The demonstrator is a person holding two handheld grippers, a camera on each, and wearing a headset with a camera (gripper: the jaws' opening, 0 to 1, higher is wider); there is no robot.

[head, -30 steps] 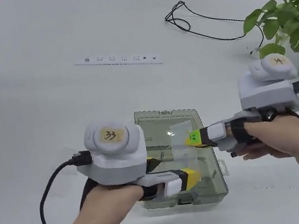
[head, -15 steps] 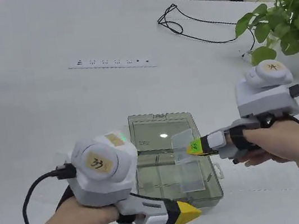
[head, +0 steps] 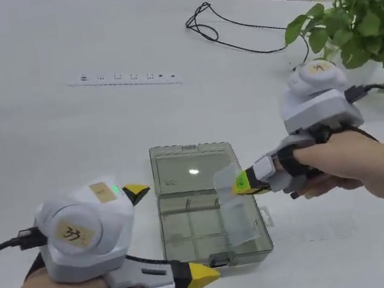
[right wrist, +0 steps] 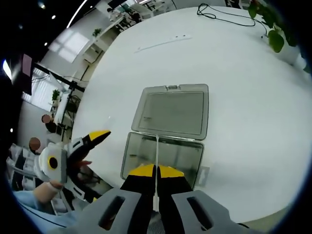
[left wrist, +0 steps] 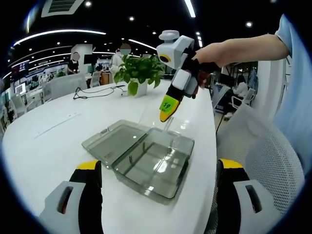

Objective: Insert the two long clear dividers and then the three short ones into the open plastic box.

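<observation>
Gleaming clear divider (head: pixel 238 213) over smoky box (head: pixel 165 230)

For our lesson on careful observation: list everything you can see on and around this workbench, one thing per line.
table: one, white, under everything
plastic box: one, smoky clear, open, at the near side of the table
lid: one, smoky clear, lying flat behind the box's base
divider: one, clear, held over the box's right part
power strip: one, white, beyond the box
cable: one, black, looped at the far side
plant: one, green, far right
left gripper: one, white with yellow tips, open, left of the box
right gripper: one, white with yellow tips, shut on the divider
hands: two, one holding each gripper
</observation>
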